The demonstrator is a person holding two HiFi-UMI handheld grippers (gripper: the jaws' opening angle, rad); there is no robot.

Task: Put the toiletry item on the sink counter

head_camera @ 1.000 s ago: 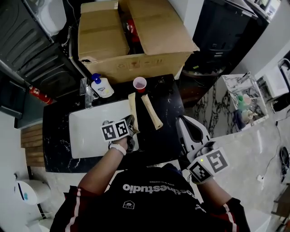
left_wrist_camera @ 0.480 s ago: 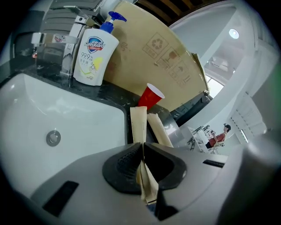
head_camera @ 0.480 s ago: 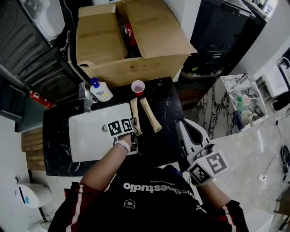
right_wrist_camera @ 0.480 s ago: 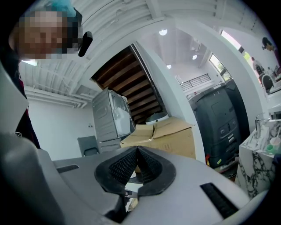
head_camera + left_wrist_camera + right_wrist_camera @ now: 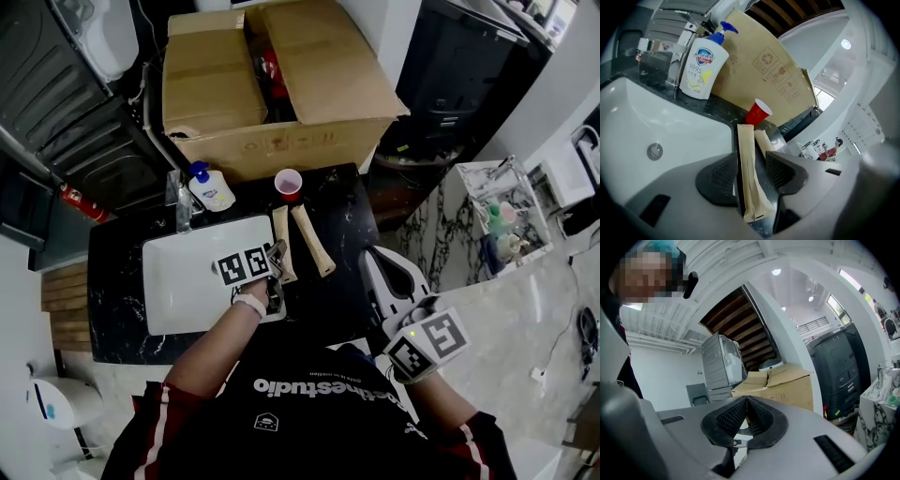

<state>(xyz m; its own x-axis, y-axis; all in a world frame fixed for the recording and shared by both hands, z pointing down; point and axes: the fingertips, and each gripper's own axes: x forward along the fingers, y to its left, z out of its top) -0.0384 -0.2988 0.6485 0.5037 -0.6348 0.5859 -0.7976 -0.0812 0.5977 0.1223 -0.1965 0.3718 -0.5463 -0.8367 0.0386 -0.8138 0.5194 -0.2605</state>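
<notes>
L gripper (image 5: pixel 751 165) fingers just opened round paper packet (image 5: pixel 746 143); 2nd packet (image 5: pixel 762 139), red cup (image 5: pixel 758 112) beyond. R gripper (image 5: pixel 746 401) fingers together.

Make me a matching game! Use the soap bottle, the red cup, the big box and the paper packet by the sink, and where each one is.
Things:
1. soap bottle
2. red cup
3. cardboard box
4. paper packet nearest the basin

Places:
A. between the left gripper's parted jaws
B. beside the tap
C. behind the counter, flaps open
D. on the counter, just past the packet's far end

Pairs: 1-B, 2-D, 3-C, 4-A. Those jaws have just been opening.
</notes>
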